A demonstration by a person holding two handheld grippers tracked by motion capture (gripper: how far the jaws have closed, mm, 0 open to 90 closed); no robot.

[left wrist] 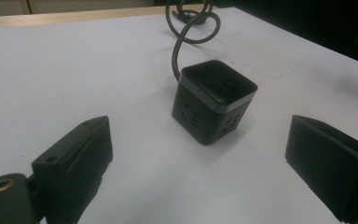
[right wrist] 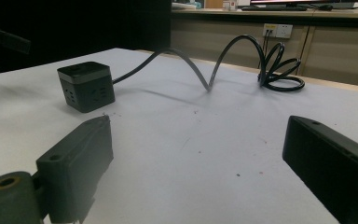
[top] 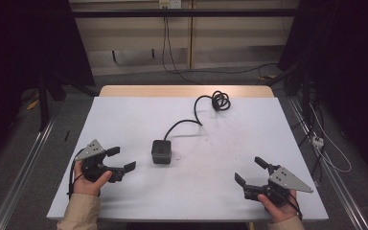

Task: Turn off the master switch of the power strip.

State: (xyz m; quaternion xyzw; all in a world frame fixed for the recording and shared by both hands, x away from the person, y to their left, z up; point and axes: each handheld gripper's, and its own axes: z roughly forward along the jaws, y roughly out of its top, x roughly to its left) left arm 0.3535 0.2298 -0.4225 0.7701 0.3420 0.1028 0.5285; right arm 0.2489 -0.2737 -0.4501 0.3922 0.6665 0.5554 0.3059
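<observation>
A black cube power socket [top: 161, 151] stands near the middle of the white table [top: 124, 115]; its dark cable [top: 195, 115] arcs away to a coil [top: 220, 101] at the far edge. My left gripper [top: 122, 158] rests at the front left, open and empty, its jaws pointing toward the cube a short way off. In the left gripper view the cube [left wrist: 212, 100] sits ahead between the spread jaws. My right gripper [top: 250, 171] rests at the front right, open and empty. The right gripper view has the cube [right wrist: 86, 86] to the far left and the coil [right wrist: 279, 70] behind.
The table's wooden far edge [top: 187, 90] borders a floor with loose cables [top: 211, 72] and a wall cabinet behind. A white power strip [top: 317, 140] lies on the floor at the right. Metal rails run along both sides of the table.
</observation>
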